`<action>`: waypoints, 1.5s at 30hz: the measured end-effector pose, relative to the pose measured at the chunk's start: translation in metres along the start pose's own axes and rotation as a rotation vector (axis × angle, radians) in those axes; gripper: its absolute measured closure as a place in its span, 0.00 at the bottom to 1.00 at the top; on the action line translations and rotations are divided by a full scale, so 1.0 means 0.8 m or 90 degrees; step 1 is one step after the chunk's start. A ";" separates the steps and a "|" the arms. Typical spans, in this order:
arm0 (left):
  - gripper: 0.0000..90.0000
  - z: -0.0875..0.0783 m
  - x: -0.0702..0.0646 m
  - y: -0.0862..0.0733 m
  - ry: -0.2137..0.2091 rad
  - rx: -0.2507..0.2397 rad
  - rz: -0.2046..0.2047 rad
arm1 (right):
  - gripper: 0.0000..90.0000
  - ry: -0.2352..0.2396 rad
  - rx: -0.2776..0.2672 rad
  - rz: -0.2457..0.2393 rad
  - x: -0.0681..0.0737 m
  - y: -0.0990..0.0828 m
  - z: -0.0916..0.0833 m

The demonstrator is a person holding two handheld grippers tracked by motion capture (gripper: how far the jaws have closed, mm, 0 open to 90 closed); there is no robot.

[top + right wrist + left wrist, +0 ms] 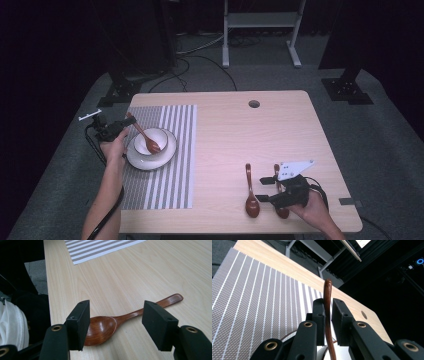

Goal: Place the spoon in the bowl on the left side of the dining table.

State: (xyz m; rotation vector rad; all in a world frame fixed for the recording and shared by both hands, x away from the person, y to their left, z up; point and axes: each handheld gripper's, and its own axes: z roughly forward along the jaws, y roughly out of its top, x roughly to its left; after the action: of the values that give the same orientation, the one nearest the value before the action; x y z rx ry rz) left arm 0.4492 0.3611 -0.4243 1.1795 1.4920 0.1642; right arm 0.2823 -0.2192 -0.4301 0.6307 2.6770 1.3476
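A dark wooden spoon (142, 135) leans in a white bowl (161, 134) on a white plate (150, 163), its scoop down inside the bowl. My left gripper (121, 128) is shut on the upper end of its handle; in the left gripper view the handle (327, 290) runs up between the two pads of that gripper (328, 308). At the table's near right, my right gripper (263, 189) stands open just above the wood. A second wooden spoon (251, 192) lies flat ahead of its jaws (116, 322), seen as spoon (130, 315). A third spoon (278, 172) lies partly under that gripper.
The plate sits on a grey striped placemat (165, 185) covering the left part of the light wooden table (250, 135). A round cable hole (254, 104) is near the far edge. Dark stands and a white frame (260, 20) are on the floor beyond.
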 end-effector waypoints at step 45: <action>0.31 -0.063 -0.015 -0.022 0.032 0.048 0.147 | 0.35 -0.022 -0.002 0.025 -0.006 -0.002 -0.007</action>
State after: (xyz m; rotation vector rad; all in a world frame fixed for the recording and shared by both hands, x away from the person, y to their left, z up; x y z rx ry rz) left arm 0.3959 0.3686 -0.4119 1.4176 1.4130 0.2989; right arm 0.2849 -0.2258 -0.4284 0.7022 2.6488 1.3379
